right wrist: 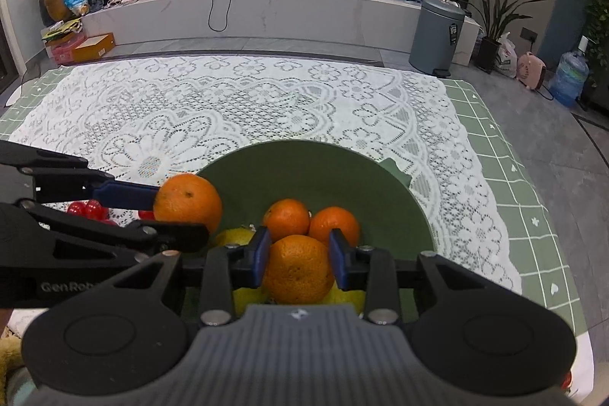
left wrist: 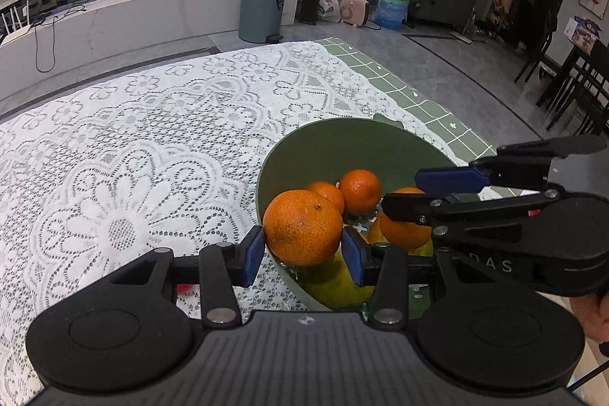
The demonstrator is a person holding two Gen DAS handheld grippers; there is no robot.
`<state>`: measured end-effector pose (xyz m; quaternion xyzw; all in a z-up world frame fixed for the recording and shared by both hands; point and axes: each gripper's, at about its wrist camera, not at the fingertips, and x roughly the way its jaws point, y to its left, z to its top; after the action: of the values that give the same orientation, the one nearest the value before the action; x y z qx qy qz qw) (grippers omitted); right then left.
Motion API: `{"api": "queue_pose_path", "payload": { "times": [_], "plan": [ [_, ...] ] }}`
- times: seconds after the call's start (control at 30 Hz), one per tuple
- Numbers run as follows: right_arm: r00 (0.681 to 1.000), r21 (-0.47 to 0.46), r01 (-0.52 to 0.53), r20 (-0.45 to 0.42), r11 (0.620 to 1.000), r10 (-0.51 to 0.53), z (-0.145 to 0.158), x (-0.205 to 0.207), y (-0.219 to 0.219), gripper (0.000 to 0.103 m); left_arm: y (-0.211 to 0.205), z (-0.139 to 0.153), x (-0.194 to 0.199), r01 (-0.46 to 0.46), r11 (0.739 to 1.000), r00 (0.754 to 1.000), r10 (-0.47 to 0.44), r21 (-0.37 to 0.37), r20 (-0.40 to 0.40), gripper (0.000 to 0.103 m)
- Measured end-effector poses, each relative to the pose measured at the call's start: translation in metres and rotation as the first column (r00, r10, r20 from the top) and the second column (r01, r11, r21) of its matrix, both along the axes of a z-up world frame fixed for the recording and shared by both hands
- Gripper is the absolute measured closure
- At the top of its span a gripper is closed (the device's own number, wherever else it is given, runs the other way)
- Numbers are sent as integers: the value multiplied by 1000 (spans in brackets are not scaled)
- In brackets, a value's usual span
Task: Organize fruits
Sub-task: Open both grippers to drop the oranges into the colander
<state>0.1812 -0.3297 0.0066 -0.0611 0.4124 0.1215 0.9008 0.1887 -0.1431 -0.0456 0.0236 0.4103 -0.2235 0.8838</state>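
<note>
My left gripper [left wrist: 302, 253] is shut on an orange [left wrist: 302, 227], which hangs over the near left rim of a green bowl [left wrist: 323, 147]. In the right wrist view the same left gripper [right wrist: 182, 215] comes in from the left with that orange [right wrist: 188, 202]. The right gripper [right wrist: 300, 253] is shut on another orange [right wrist: 298, 269] just above the fruit in the bowl [right wrist: 304, 162]. Behind it in the bowl lie two oranges [right wrist: 287, 217] and a yellow fruit [right wrist: 234, 236]. The left wrist view shows the right gripper [left wrist: 403, 193] entering from the right.
The bowl stands on a white lace cloth [right wrist: 228, 109] laid over a green checked tablecloth [right wrist: 533, 196]. Small red fruits [right wrist: 85, 208] lie on the lace left of the bowl. On the floor beyond the table stand a grey bin [right wrist: 437, 37] and a low white bench [right wrist: 266, 6].
</note>
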Motion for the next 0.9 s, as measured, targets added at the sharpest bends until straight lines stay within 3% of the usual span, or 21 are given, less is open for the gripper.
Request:
{"api": "queue_pose_path", "payload": {
  "times": [0.3,0.5,0.77,0.9],
  "plan": [
    [998,62,5,-60,998,-2,-8,20,-7,67,-5,-2,4,49,998,998,-50,48,33,53],
    [993,129,42,-115,991,-27,-13,28,-13,61,-12,-5,-3,81,988,992,-92,130,83,58],
    [991,113,56,-125,992,-42,-14,25,-13,46,-10,-7,0,61,990,995,-70,125,67,57],
    [993,109,66,-101,992,-55,-7,22,-17,44,-8,-6,-1,34,992,996,-43,120,81,57]
  ]
}}
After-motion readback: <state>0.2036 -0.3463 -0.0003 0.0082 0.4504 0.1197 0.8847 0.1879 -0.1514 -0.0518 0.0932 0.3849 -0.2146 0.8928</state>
